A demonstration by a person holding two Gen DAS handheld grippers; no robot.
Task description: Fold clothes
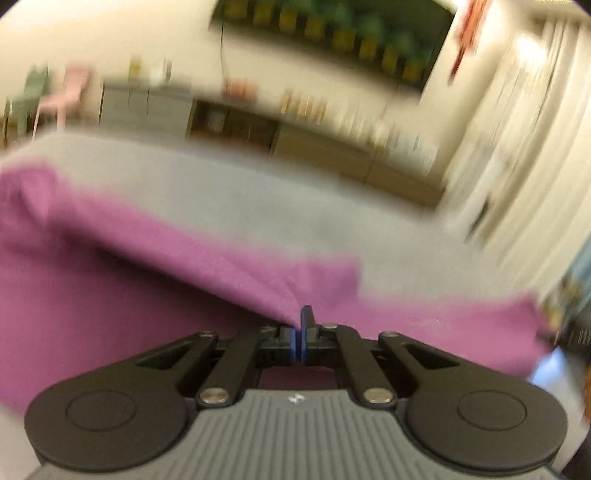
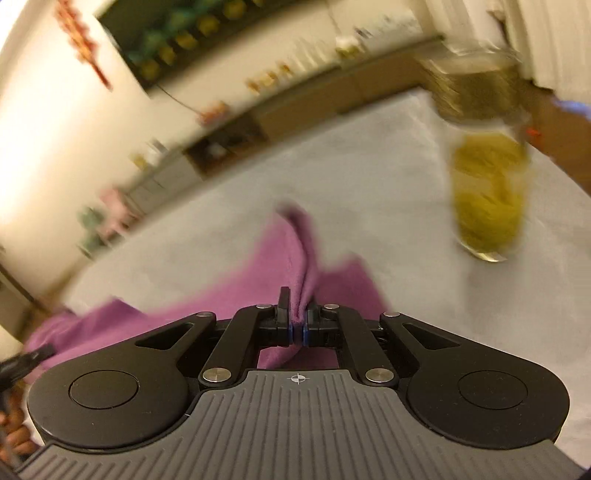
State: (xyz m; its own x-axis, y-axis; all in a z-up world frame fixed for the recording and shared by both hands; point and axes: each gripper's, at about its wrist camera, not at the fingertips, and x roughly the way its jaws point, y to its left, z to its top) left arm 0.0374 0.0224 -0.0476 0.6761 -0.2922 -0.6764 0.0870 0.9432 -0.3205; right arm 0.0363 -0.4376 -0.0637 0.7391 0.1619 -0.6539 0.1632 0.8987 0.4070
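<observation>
A purple cloth [image 1: 155, 266] lies spread over a grey table [image 1: 229, 192], blurred by motion. My left gripper [image 1: 301, 325] is shut on a pinched fold of that cloth, which rises to its pads. In the right wrist view the same purple cloth [image 2: 295, 254] stands up in a ridge between the fingers. My right gripper [image 2: 298, 314] is shut on it. Part of the cloth trails down and left toward a hand [image 2: 14, 435] at the frame edge.
A glass jar [image 2: 487, 199] with yellow-green contents stands on the grey table [image 2: 369, 192] to the right of the cloth. Behind the table runs a low wooden shelf [image 1: 332, 147] with small items, a dark picture [image 1: 332, 33] and pale curtains [image 1: 517, 147].
</observation>
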